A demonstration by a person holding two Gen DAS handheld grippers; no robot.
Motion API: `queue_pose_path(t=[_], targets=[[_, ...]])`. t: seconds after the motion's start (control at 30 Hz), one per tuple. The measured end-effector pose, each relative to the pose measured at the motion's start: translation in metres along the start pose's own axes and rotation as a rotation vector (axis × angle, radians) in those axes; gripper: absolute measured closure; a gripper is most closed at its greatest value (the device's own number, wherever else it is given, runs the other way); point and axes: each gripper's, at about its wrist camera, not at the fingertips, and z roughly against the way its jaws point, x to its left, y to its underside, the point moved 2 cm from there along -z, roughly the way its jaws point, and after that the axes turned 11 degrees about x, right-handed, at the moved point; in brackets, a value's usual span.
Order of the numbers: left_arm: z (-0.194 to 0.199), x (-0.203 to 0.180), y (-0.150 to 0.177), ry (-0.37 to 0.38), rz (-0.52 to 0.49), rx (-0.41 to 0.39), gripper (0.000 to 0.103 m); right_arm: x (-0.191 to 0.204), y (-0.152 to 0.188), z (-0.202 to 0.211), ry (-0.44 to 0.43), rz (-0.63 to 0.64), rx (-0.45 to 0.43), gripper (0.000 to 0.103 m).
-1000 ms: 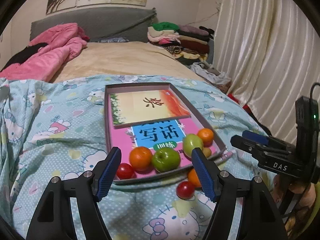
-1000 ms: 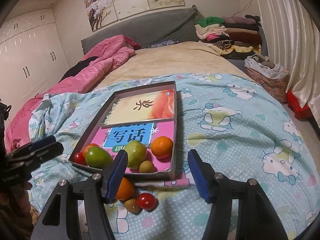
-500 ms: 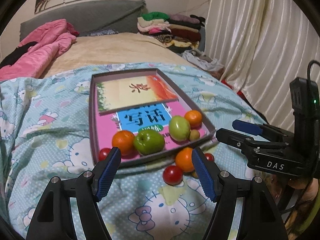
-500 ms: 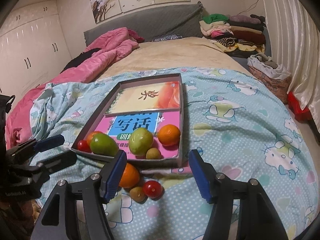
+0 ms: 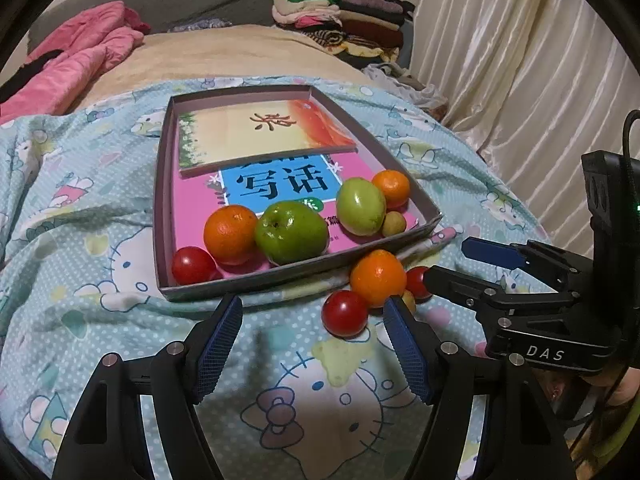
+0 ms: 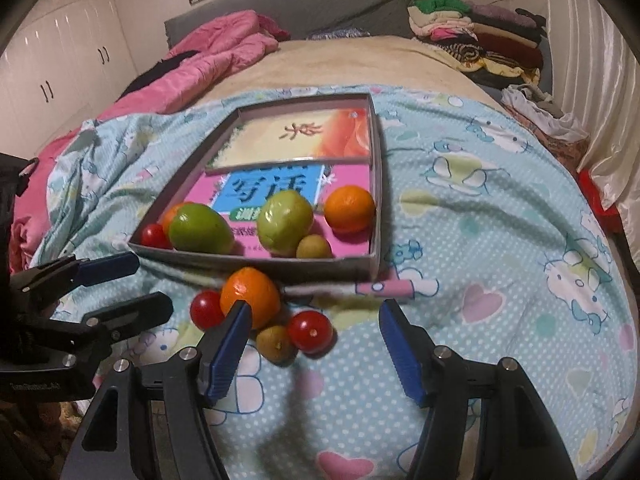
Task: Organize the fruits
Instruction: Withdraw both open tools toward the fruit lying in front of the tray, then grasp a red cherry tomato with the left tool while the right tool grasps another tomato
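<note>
A shallow grey box (image 5: 159,200) lies on the bedspread with two books in it. Along its near side sit a tomato (image 5: 193,265), an orange (image 5: 231,233), a green apple (image 5: 291,232), a second green fruit (image 5: 361,206), another orange (image 5: 392,188) and a small brown fruit (image 5: 394,224). Loose on the bedspread in front are an orange (image 6: 250,296), two tomatoes (image 6: 310,331) (image 6: 206,309) and a small brown fruit (image 6: 274,343). My left gripper (image 5: 312,312) hovers open just short of the nearest loose tomato (image 5: 345,314). My right gripper (image 6: 316,314) is open above the loose fruit.
The box (image 6: 376,184) rests on a blue cartoon-print bedspread (image 6: 480,240) over a bed. A pink quilt (image 6: 224,52) lies at the far left and folded clothes (image 6: 472,28) at the far right. Curtains (image 5: 520,80) hang on the right. A pink pen-like stick (image 6: 390,288) lies by the box's near corner.
Both grippers have come down and forward toward the loose fruit, tilting further downward. The fruit and box now look larger and nearer. No fruit has moved.
</note>
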Motion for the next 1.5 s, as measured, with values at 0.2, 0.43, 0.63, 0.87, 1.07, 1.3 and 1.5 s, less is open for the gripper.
queue_pose_path(t=[0.2,0.43,0.63,0.87,1.07,1.3,1.5], targets=[[-0.01,-0.006,0.001,-0.003,-0.027,0.035,0.029,-0.01,0.003,-0.012,0.014,-0.043,0.063,0.038],[-0.025,-0.012,0.002,-0.037,-0.059,0.086,0.029,-0.011,0.005,-0.022,-0.006,-0.046,0.109,0.055],[-0.031,-0.011,0.0,-0.031,-0.058,0.094,0.032,-0.011,0.004,-0.028,-0.047,-0.051,0.127,0.063],[-0.036,-0.007,-0.004,-0.013,-0.04,0.097,0.037,-0.014,-0.002,-0.034,-0.124,-0.064,0.136,0.075],[-0.041,-0.009,-0.005,-0.01,-0.05,0.106,0.037,-0.015,-0.007,-0.041,-0.144,-0.07,0.143,0.075],[-0.05,-0.017,-0.006,-0.024,-0.097,0.115,0.054,-0.013,-0.006,-0.037,-0.139,-0.055,0.123,0.075],[-0.045,-0.019,-0.006,0.012,-0.111,0.108,0.07,-0.017,-0.006,-0.026,-0.149,-0.075,0.08,0.075]])
